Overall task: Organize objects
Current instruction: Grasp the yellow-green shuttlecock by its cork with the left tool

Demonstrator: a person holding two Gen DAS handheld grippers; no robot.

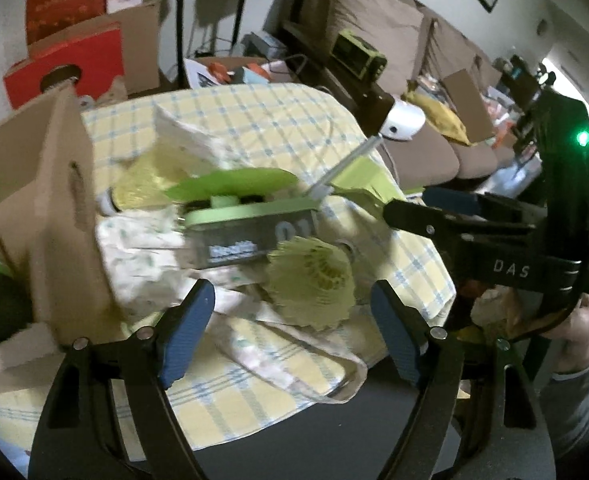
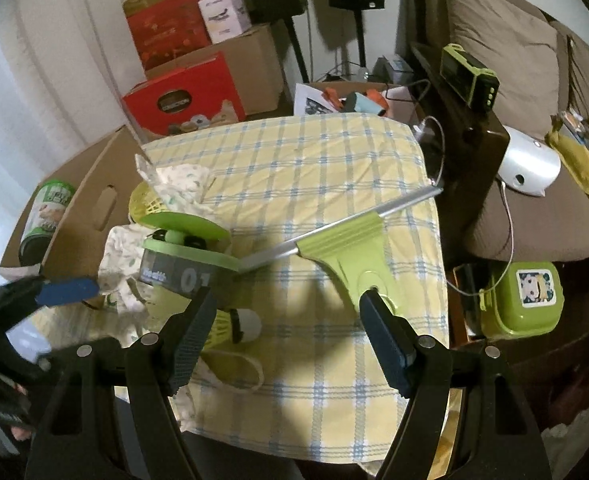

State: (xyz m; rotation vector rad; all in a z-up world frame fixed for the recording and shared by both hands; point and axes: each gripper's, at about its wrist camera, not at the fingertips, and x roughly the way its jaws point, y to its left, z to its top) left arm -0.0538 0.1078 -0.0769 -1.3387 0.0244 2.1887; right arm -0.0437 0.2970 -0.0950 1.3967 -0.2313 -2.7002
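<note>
Both grippers hung above a table draped in a yellow-and-blue checked cloth point(image 2: 334, 168), each with its jaws standing wide apart and nothing between the pads. The left gripper point(image 1: 292, 332) pointed down at a yellow-green shuttlecock point(image 1: 314, 284) lying on its side just beyond its fingertips, feathers toward the camera. The right gripper point(image 2: 286, 340) hovered near the same clutter, its left finger overlapping the shuttlecock point(image 2: 230, 324) and its right finger over the green head of a squeegee point(image 2: 354, 256), whose metal handle ran off toward the table's far right edge.

The things to be organized lay bunched at the near left of the table: a grey tin with a green lid point(image 2: 186, 264) (marked with large numerals), a leaf-printed white cloth point(image 2: 122, 256) crumpled under and beside it, and a second yellow shuttlecock-like piece point(image 2: 146, 200) behind.

The step in hand looked like a reach for the shuttlecock. Doing it well would mean closing gently on the cork end or low on the skirt, since the feathers would likely crush; the loose cloth beneath could snag and drag along, so a clean lift straight up seemed wise.

An open cardboard box point(image 2: 90, 208) stood at the table's left with a printed can point(image 2: 46, 216) inside, a likely destination. Beyond, red cartons point(image 2: 182, 96), speaker stands, a brown sofa point(image 2: 514, 80) and a green lunchbox point(image 2: 522, 300) crowded the dim room.
</note>
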